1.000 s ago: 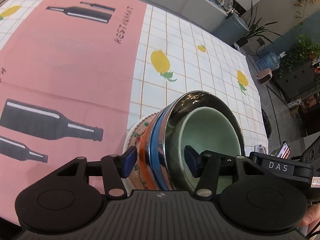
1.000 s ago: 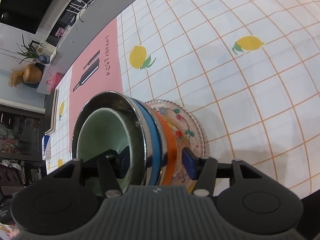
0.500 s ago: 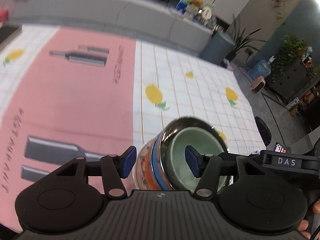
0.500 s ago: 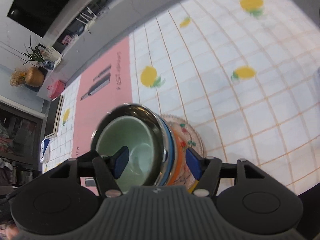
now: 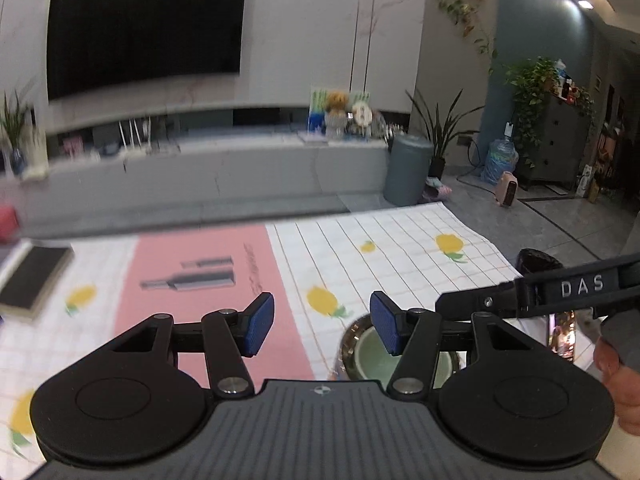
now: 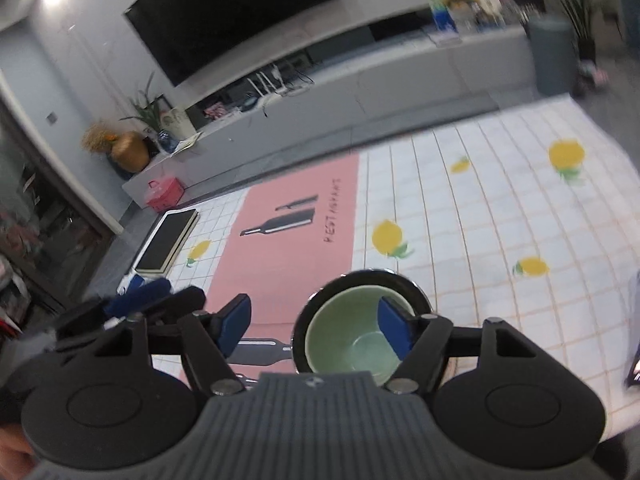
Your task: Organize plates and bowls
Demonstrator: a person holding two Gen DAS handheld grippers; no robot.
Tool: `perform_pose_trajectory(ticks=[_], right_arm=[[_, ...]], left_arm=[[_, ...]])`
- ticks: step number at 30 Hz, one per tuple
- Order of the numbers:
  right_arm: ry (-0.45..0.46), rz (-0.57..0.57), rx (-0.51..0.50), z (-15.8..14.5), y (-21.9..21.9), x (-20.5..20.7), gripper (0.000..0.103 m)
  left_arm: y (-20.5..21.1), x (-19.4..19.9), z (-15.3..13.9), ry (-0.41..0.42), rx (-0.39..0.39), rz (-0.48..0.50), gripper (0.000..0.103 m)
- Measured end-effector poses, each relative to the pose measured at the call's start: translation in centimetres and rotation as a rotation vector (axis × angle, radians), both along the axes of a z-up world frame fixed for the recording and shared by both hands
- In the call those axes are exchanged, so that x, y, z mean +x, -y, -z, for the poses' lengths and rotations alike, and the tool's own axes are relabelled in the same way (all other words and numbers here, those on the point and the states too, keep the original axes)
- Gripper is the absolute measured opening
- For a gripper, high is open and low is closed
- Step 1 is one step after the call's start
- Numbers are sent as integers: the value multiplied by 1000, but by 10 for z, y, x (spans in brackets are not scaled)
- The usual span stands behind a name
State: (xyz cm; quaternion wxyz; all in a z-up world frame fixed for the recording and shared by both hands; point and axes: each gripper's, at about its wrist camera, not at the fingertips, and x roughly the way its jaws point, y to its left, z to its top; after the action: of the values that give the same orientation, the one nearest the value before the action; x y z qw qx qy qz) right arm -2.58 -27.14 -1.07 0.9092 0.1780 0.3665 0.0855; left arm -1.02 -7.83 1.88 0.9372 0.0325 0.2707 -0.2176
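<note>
A stack of bowls stands on the lemon-print tablecloth. A pale green bowl (image 6: pixel 352 336) sits inside a shiny steel bowl (image 6: pixel 416 294); the bowls and plate beneath are hidden from above. In the left wrist view the green bowl (image 5: pixel 370 354) shows low between the fingers. My left gripper (image 5: pixel 322 328) is open and empty, raised above and left of the stack. My right gripper (image 6: pixel 314 328) is open and empty, raised above the stack. The right gripper's arm (image 5: pixel 568 292) crosses the left view at right.
A black-covered book (image 6: pixel 168 240) lies at the table's far left edge. The tablecloth's pink panel (image 6: pixel 296 236) with bottle prints runs down the middle. A TV wall and low grey cabinet (image 6: pixel 360 84) stand beyond the table. A phone (image 5: pixel 562 336) shows at right.
Both grippers have let go of the stack, opened wider and lifted up and back, tilting toward the room. The stack now stands upright on the table.
</note>
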Motion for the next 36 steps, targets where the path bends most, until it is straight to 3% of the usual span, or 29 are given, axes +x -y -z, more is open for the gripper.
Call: perform_pose_trajectory(ticks=[7,11,16,26,36], right_arm=[[67,-20,-186,9,-31,-33,79],[73,5,-258,23,-45,-52,83],[71,48,-295,37,-60,-71,88],[28,97,-348,60,-73,-80,89],[22,55,-360,71,-81,-76,89]], left_arm=[[-12,-21,3,61,27,-41,65],[-16,-28,19,30,55,-56,65],[-19,-37,41,-22,95,-117,66],[-32,-46,64,-113,129,-186,69],[-37,-47,73,-119,129,-239,71]])
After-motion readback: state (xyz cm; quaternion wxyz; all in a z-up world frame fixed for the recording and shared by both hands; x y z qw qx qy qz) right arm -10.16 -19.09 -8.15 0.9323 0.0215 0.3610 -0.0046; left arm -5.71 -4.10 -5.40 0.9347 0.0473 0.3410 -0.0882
